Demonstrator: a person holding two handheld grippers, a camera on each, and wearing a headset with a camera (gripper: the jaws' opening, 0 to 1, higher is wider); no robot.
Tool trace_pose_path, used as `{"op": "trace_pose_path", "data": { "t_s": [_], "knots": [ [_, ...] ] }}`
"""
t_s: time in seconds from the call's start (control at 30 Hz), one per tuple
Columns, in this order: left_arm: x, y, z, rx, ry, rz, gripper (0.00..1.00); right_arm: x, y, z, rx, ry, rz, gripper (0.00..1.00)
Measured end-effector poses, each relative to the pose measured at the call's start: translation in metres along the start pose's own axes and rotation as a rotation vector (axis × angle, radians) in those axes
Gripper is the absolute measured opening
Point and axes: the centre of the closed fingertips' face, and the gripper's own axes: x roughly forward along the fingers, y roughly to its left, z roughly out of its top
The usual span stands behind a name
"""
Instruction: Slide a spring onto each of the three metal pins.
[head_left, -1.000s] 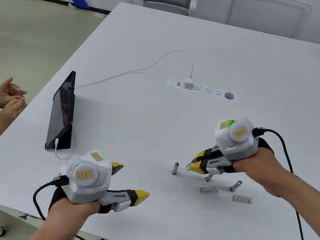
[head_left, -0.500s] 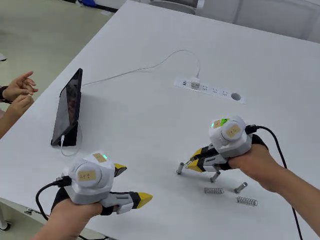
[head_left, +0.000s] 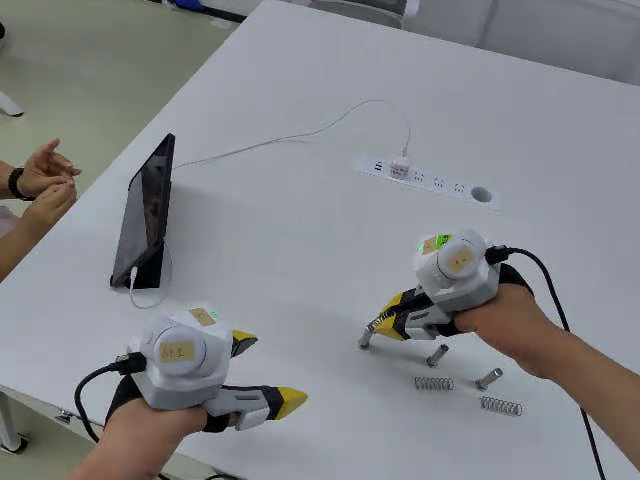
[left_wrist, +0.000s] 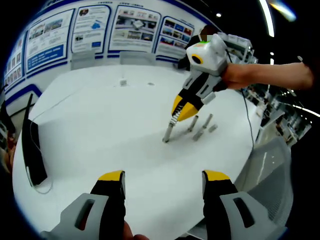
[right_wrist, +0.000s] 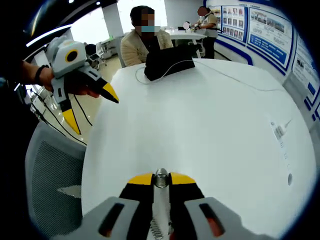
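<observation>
The right gripper (head_left: 385, 325) is clamped on a spring (right_wrist: 160, 176), whose free end meets the top of the left pin (head_left: 365, 338) by the table's (head_left: 300, 230) near edge. Line the spring up with the pin, then push down gently. The left gripper (head_left: 268, 372) gapes wide, idle.

Head view down over table (head_left: 280, 230); both gripper views low, toward each other.

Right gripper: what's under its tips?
A spring clamped in the right gripper, and below it one metal pin standing on the table. Whether the spring is over the pin's top is hidden by the jaws.
</observation>
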Motion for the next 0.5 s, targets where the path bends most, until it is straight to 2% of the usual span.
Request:
{"op": "trace_pose_path", "data": {
  "t_s": [0.5],
  "knots": [
    [-0.001,0.002,0.005,-0.002,-0.007,0.003,0.63,0.016,0.004,-0.002,-0.084,0.072,0.013,0.13]
  ]
}}
